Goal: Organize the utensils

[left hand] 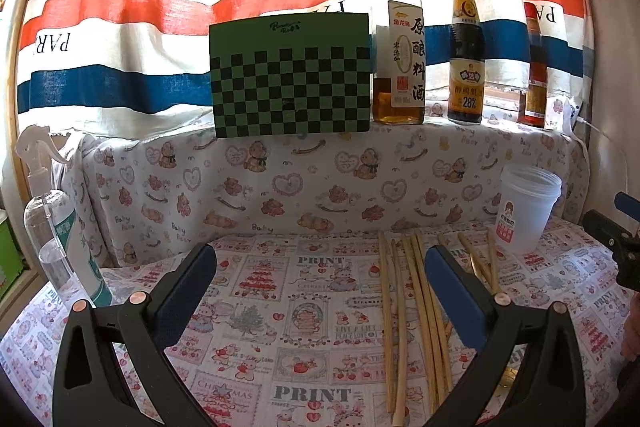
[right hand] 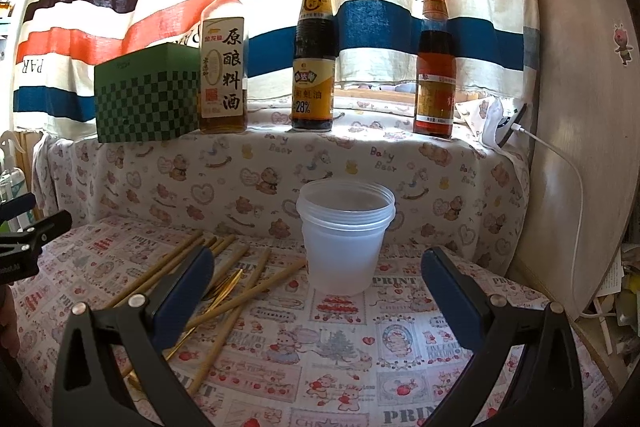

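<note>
Several wooden chopsticks (left hand: 400, 311) lie loose on the printed tablecloth, partly behind the right finger of my left gripper (left hand: 320, 267), which is open and empty above the cloth. A gold metal utensil (right hand: 224, 287) lies among the chopsticks (right hand: 248, 295) in the right wrist view. A translucent plastic cup (right hand: 344, 235) stands upright just right of the pile; it also shows in the left wrist view (left hand: 528, 207). My right gripper (right hand: 318, 269) is open and empty, facing the cup, with its left finger over the chopsticks.
A raised ledge behind holds a green checkered box (left hand: 292, 75), a cooking wine bottle (left hand: 400, 47), a dark sauce bottle (left hand: 466, 55) and a red-capped bottle (right hand: 436, 67). A spray bottle (left hand: 52, 219) stands at far left. A white cable (right hand: 560, 163) hangs at right.
</note>
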`<move>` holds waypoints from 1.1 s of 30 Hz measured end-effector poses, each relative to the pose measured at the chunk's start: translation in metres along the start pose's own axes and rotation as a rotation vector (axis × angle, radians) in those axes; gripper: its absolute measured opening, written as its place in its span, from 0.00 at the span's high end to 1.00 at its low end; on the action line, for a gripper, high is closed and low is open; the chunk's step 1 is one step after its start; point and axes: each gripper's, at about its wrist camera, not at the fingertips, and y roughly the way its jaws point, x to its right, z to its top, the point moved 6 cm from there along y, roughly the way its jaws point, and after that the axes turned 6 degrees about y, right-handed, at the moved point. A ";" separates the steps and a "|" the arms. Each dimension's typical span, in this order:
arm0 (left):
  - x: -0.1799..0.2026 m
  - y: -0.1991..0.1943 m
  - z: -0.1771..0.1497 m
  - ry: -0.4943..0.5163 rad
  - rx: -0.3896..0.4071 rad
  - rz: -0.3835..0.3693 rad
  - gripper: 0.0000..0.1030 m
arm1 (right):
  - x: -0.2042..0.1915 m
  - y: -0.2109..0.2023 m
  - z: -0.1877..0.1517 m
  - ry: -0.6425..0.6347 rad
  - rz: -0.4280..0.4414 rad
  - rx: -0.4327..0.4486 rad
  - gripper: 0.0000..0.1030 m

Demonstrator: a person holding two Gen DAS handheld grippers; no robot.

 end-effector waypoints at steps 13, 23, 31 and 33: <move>0.000 -0.001 0.000 0.004 0.004 -0.006 0.00 | 0.009 -0.008 0.001 0.030 -0.048 0.033 0.00; 0.001 -0.011 0.004 -0.010 0.049 -0.046 0.00 | 0.011 -0.012 0.003 0.024 -0.079 0.055 0.00; -0.003 -0.002 0.006 0.011 0.022 0.053 0.00 | 0.024 -0.029 0.021 0.089 -0.009 0.076 0.10; -0.018 0.006 0.007 -0.075 -0.039 0.102 0.00 | 0.027 -0.031 0.024 0.116 0.009 0.071 0.13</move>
